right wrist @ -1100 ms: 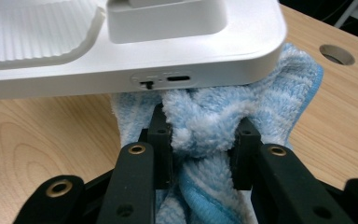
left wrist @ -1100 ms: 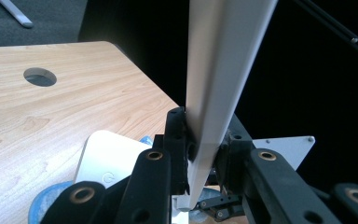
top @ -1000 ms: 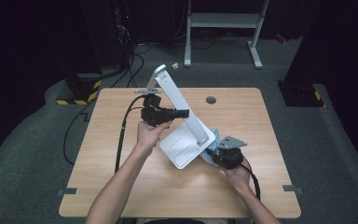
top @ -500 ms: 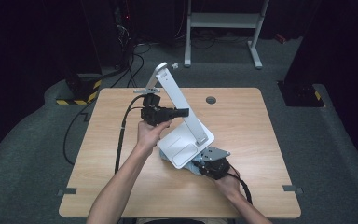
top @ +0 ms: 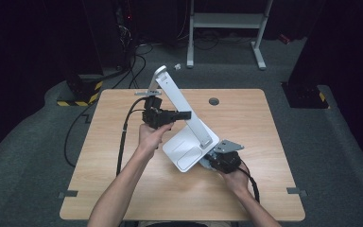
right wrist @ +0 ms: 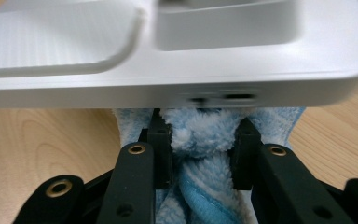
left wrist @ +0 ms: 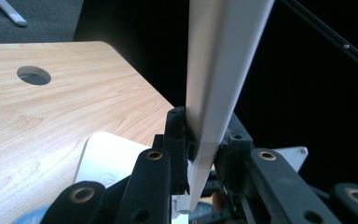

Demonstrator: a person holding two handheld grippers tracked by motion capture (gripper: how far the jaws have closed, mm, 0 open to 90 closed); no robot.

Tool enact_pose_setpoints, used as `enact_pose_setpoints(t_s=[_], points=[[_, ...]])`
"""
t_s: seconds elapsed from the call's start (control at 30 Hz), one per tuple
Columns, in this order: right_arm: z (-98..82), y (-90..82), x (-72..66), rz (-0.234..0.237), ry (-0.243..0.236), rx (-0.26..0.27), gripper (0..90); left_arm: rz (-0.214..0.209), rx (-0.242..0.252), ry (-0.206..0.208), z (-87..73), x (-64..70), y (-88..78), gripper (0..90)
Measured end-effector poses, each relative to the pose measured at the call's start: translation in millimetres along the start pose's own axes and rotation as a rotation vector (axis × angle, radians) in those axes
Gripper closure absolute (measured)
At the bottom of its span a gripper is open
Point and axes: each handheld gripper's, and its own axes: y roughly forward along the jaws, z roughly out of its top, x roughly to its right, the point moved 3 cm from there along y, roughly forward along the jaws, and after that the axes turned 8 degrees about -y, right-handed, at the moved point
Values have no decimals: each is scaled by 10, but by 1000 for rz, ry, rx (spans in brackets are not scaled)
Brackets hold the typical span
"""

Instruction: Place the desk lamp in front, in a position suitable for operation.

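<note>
left forearm reaches up the table's middle, left gripper pointing level to the right, jaws clamped on something thin. right hand low at right, right gripper aimed up-left, jaws pinched on something soft.

A light wooden table with a round cable hole near its far edge. Beyond it, grey carpet, a white metal stand, and a black-and-yellow striped block.
</note>
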Motion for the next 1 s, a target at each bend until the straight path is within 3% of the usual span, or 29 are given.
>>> enact_pose_setpoints(t_s=[0.17,0.33,0.53,0.73,1.0], points=[[-23,-42,158,-35,60,21,679,-4,1,-11,-33,-23,-55,767],[-19,-42,163,-38,58,23,679,-3,9,-13,-37,-27,-63,767],[-1,5,29,-7,17,16,679,-5,23,-22,-29,-52,-44,767],[46,61,-201,51,-34,16,679,-9,47,-31,-11,-64,-35,767],[75,93,-386,109,-67,26,679,-6,68,-46,12,-88,-40,767]])
